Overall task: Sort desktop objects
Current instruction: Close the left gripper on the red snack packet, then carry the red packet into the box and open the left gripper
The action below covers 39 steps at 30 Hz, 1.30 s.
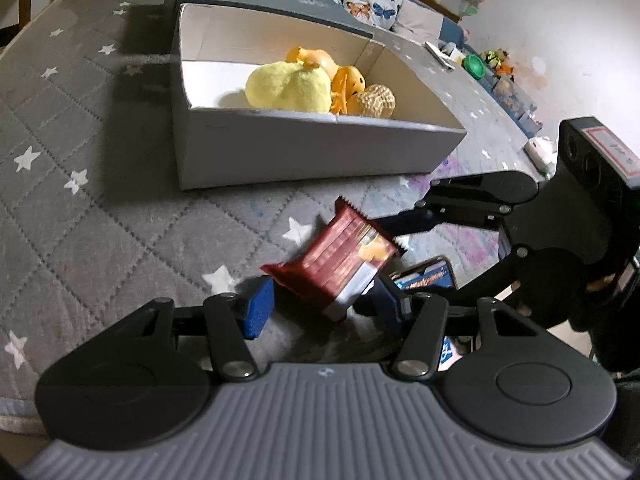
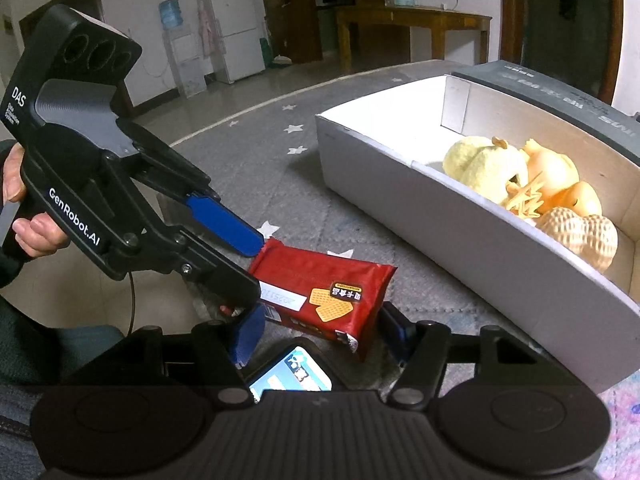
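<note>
A red wafer packet (image 1: 340,260) (image 2: 320,292) lies tilted on the grey star-patterned cloth (image 1: 100,220), between both grippers. My left gripper (image 1: 320,308) is open, its blue pads on either side of the packet's near end; in the right wrist view its upper pad (image 2: 228,220) touches the packet's corner. My right gripper (image 2: 324,332) is open around the packet's other end; it shows at the right of the left wrist view (image 1: 400,236). The white box (image 1: 320,152) (image 2: 460,240) behind holds a yellow plush toy (image 1: 288,88), orange toys (image 1: 344,80) and a peanut toy (image 1: 372,102).
A phone with a lit screen (image 2: 292,372) lies on the cloth under my right gripper, also seen in the left wrist view (image 1: 428,276). Small toys and boxes (image 1: 496,68) sit along the far right edge. A fridge (image 2: 236,24) and wooden table (image 2: 412,28) stand behind.
</note>
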Each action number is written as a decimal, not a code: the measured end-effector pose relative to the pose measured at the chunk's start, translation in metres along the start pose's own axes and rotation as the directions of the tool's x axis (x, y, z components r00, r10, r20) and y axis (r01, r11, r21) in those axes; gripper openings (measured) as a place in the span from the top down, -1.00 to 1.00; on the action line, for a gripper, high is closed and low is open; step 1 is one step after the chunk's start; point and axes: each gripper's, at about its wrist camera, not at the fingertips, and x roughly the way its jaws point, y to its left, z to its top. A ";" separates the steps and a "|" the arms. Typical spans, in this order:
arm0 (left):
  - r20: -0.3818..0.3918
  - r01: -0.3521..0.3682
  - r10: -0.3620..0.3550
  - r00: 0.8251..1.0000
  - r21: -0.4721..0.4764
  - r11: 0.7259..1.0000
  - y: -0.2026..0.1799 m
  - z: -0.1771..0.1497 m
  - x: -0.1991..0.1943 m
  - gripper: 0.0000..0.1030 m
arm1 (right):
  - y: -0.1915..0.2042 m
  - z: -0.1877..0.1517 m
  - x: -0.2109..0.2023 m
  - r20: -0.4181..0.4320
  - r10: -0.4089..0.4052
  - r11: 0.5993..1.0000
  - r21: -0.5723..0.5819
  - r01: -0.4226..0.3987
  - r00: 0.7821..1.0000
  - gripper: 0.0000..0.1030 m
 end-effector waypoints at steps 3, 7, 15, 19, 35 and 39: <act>0.007 -0.003 0.003 1.000 0.001 1.000 -0.002 0.004 0.002 -0.09 | 0.000 0.002 0.001 0.004 -0.001 1.000 -0.003 0.001 1.000 -0.10; 0.028 0.008 -0.008 1.000 0.012 1.000 -0.008 0.010 -0.003 -0.09 | -0.001 0.003 -0.004 0.022 0.000 1.000 0.017 0.000 1.000 -0.05; 0.133 0.024 -0.038 0.990 0.105 0.994 -0.033 0.048 -0.027 -0.09 | -0.009 0.017 -0.042 0.108 -0.028 0.999 0.037 0.024 0.994 -0.05; 0.178 0.001 -0.030 0.984 0.162 0.987 -0.043 0.083 -0.019 -0.09 | -0.020 0.032 -0.063 0.164 -0.084 0.996 0.027 0.080 0.983 -0.05; 0.118 -0.068 0.049 0.992 0.161 0.985 -0.025 0.164 0.082 -0.09 | -0.125 0.062 -0.029 0.174 -0.244 0.958 0.198 0.209 0.954 -0.05; 0.121 -0.085 0.066 0.990 0.161 0.983 -0.024 0.161 0.084 -0.10 | -0.138 0.054 -0.021 0.155 -0.260 0.946 0.239 0.219 0.953 -0.06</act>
